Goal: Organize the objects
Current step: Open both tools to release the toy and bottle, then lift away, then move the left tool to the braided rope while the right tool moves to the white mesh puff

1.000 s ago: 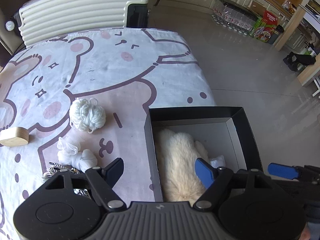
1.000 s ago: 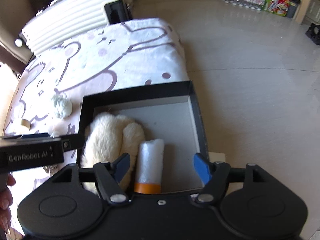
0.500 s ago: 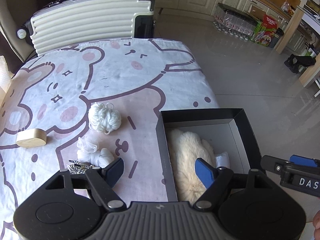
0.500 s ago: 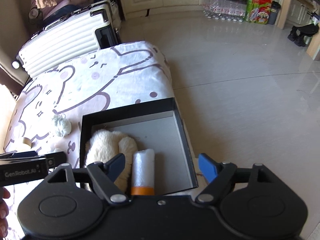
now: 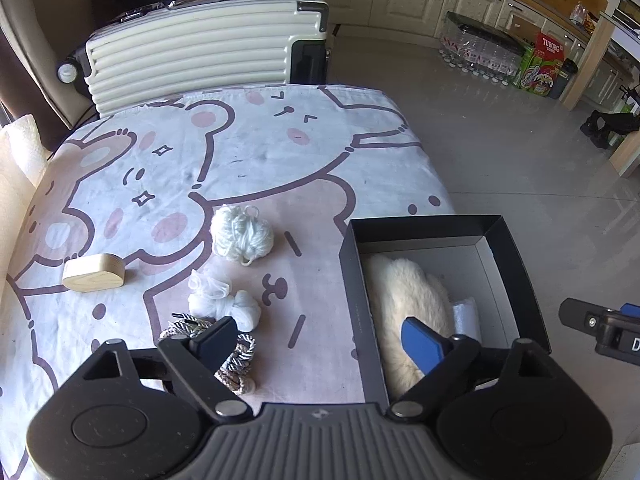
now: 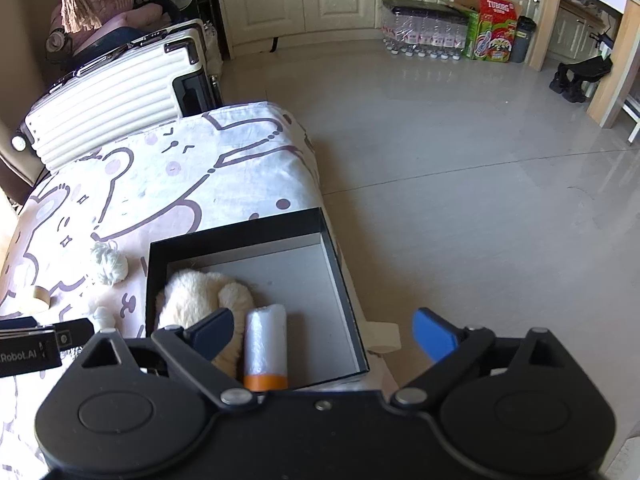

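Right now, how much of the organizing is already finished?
Done: fluffy cream plush and orange-capped plastic roll lie in the black box. Both grippers, left and right, are open and empty. Left: white yarn ball, wooden block, mesh bundle, braided cord.

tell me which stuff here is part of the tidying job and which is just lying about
Part of the job:
black box
fluffy white plush, in the box
plastic roll with orange end, in the box
yarn ball
white mesh bundle
braided cord
wooden block

Just lying about:
cream suitcase
water bottle pack
Tuborg carton
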A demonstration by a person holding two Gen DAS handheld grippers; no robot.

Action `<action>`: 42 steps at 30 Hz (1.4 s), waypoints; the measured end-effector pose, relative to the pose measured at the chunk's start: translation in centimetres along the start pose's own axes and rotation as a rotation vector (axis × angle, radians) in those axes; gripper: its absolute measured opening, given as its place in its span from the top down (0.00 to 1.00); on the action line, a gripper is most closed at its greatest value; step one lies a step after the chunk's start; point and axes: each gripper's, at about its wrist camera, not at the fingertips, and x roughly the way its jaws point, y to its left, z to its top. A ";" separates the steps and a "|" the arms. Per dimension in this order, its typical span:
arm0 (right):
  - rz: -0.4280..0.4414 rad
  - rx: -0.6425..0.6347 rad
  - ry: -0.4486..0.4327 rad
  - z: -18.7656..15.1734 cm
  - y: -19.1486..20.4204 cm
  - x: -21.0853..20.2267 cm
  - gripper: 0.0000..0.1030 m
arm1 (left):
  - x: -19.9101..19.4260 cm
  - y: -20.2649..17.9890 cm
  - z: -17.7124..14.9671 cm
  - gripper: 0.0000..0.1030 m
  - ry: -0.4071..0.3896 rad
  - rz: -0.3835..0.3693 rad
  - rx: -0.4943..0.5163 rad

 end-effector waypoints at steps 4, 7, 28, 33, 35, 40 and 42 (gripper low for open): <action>-0.011 0.002 -0.008 -0.1 -0.1 -0.1 0.02 | -0.1 0.2 -0.2 0.04 -0.010 0.007 0.006; -0.019 0.003 -0.014 -0.1 -0.1 -0.2 0.00 | -0.1 0.2 -0.3 0.00 -0.028 0.011 0.023; -0.054 -0.024 -0.042 -0.3 -0.1 0.1 0.00 | -0.5 0.5 -0.1 0.00 -0.092 0.007 0.047; -0.044 -0.035 -0.041 -0.2 0.5 0.2 0.00 | -0.5 1.3 0.1 0.00 -0.098 0.019 0.039; -0.038 -0.036 -0.041 -0.1 0.9 0.3 0.00 | -0.5 1.8 0.1 0.00 -0.100 0.025 0.036; -0.019 -0.051 -0.045 0.3 2.6 0.4 0.00 | -0.7 3.8 0.1 0.00 -0.102 0.047 0.013; -0.009 -0.067 -0.043 0.3 3.6 0.5 0.00 | -0.8 4.8 0.1 0.00 -0.104 0.058 0.000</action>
